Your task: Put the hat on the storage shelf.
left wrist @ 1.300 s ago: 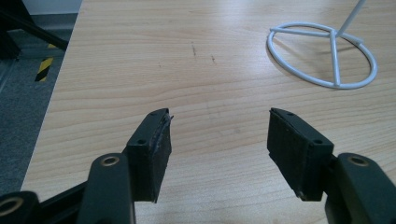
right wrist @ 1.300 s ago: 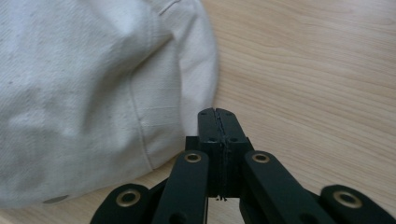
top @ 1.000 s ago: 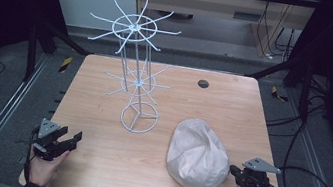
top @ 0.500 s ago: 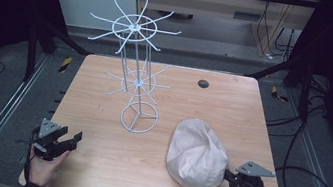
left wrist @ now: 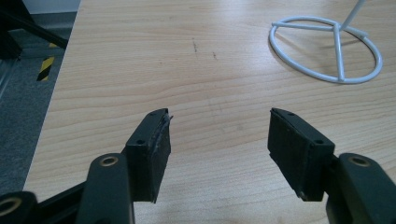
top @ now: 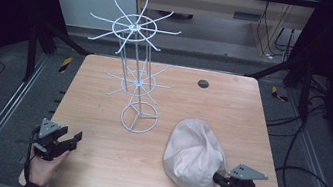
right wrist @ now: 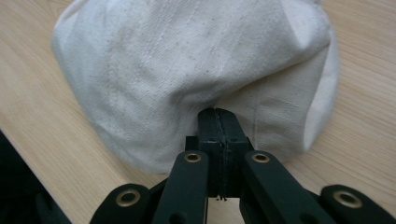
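A crumpled white cloth hat point(top: 195, 154) lies on the wooden table point(top: 214, 101) at the front right. My right gripper point(top: 217, 178) is shut, jaws pressed flat together, and its tips push into the hat's near right edge. In the right gripper view the shut gripper point(right wrist: 218, 115) dents the hat's cloth point(right wrist: 196, 60); no cloth shows between the jaws. My left gripper point(top: 72, 137) rests open at the table's front left corner. In the left gripper view nothing lies between the jaws of the left gripper point(left wrist: 217, 133) but bare wood.
A tall white wire rack point(top: 138, 84) with two tiers of radiating hooks stands mid-table on a ring base point(left wrist: 327, 51). A small dark round hole point(top: 203, 83) sits near the far edge. Dark floor, rails and cables surround the table.
My right gripper has slid left toward the hat until its shut tips press into the cloth. The left gripper has stayed put.
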`<state>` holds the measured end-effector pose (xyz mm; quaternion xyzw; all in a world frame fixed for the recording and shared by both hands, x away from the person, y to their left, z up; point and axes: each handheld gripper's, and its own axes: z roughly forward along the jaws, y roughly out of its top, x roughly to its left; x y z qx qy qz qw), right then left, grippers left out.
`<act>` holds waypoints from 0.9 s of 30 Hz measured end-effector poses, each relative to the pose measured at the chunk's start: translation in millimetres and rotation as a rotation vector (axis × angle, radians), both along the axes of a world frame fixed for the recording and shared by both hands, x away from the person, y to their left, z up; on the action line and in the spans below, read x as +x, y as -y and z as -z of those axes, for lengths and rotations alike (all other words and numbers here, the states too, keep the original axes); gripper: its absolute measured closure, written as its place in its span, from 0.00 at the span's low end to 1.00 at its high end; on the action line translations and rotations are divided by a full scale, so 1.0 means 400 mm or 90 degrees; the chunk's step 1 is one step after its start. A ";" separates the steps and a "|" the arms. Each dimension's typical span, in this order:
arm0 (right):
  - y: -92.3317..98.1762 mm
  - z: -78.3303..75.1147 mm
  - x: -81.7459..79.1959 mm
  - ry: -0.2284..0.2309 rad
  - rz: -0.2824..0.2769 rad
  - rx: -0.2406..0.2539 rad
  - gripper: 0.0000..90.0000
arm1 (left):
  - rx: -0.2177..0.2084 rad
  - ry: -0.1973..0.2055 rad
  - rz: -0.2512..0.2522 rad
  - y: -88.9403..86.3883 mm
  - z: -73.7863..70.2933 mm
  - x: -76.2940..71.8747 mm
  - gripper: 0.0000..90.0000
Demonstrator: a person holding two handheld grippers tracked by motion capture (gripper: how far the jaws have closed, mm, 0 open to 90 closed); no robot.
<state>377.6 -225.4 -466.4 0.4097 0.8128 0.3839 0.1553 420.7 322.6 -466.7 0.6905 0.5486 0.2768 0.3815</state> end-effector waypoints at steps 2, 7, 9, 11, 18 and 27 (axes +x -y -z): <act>-0.007 0.000 -0.002 -0.001 -0.007 0.004 1.00 | 0.000 -0.001 0.001 -0.001 0.000 0.000 0.43; -0.034 0.000 -0.005 0.000 -0.028 0.012 1.00 | 0.001 -0.001 0.000 -0.001 0.000 0.001 0.43; -0.037 0.001 -0.005 0.001 -0.032 0.011 1.00 | 0.001 -0.001 0.000 -0.001 0.000 0.001 0.43; -0.051 0.000 -0.006 -0.003 -0.043 0.020 1.00 | 0.001 -0.001 0.000 -0.001 0.000 0.001 0.43; -0.082 0.000 -0.008 -0.004 -0.065 0.038 1.00 | 0.001 -0.001 0.000 0.000 0.000 0.001 0.43; -0.085 -0.017 -0.013 0.017 -0.069 0.055 1.00 | 0.001 -0.002 -0.001 -0.002 0.000 0.002 0.43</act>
